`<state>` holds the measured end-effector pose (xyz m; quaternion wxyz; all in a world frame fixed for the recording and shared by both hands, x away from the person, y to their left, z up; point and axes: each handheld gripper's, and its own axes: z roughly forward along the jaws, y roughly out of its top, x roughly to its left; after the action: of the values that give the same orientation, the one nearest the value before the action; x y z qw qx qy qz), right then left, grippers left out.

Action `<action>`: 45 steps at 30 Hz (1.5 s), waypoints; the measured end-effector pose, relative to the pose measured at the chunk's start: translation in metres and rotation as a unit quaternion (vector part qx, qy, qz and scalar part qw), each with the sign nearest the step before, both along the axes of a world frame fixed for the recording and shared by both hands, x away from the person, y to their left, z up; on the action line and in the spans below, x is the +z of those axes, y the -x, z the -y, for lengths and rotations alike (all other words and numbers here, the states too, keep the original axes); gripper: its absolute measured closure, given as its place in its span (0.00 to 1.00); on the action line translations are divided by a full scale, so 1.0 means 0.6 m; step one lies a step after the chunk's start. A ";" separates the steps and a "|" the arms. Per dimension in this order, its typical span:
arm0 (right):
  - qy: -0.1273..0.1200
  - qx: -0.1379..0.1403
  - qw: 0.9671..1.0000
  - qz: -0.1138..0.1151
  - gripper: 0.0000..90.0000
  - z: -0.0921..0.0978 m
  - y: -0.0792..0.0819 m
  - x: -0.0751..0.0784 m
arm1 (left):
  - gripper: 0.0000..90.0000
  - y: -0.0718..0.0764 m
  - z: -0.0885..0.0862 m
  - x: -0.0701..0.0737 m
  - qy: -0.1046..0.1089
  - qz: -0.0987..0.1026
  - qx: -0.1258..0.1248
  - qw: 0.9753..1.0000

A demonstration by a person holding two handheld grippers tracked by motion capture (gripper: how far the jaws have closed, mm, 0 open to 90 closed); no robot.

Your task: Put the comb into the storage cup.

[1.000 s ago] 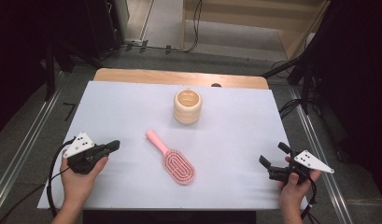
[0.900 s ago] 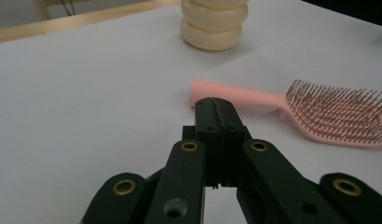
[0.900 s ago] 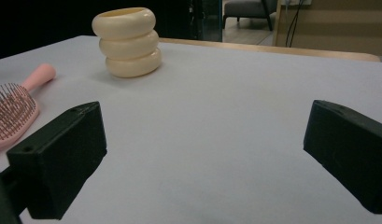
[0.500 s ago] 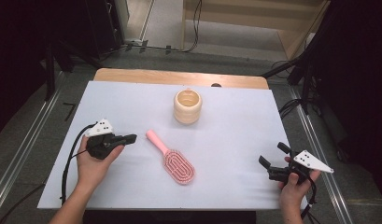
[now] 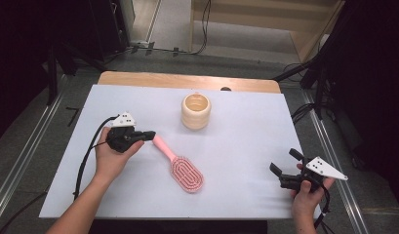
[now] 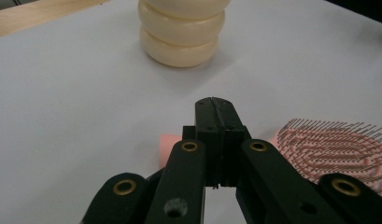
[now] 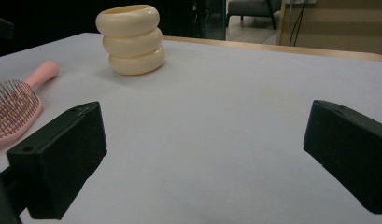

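Across the white-covered desk (image 5: 246, 122) three things matter, and I take them by size. Biggest is the cream ribbed cup (image 5: 195, 111), standing upright toward the far edge, near the middle, well apart from both of my hands. Next is the pink hairbrush (image 5: 180, 165), lying flat with bristles up in the middle of the sheet. Its long axis runs on a diagonal: the handle end points up and to my left, the oval head lies nearer me and toward my right.

That diagonal is what the next move turns on, as I judge it. The handle tip sits just ahead of my left claw (image 5: 147, 135), right at the jaw tips; in the left gripper view the pink handle end (image 6: 169, 145) shows just below and beyond the jaws. My left hand (image 5: 111, 156) is plainly the nearer one. It comes in from the near-left corner, forearm angled up across the sheet, the claw pointing to my right along the desk toward the brush. Its jaws are pressed together, holding nothing, so they would have to part before they could take the handle.

My right claw (image 5: 281, 165) rests at the near right corner, well apart from the brush, jaws spread wide and empty.
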<state>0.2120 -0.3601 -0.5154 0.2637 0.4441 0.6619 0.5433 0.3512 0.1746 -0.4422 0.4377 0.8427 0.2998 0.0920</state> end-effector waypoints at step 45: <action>0.005 0.001 1.000 -0.006 0.00 -0.002 -0.003 -0.001 | 1.00 -0.097 0.066 -0.055 -0.164 -0.080 -0.036 0.983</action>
<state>0.2139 -0.3588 -0.5158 0.2612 0.4451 0.6666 0.5379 0.4095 0.1349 -0.4753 0.2717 0.9179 0.2837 0.0564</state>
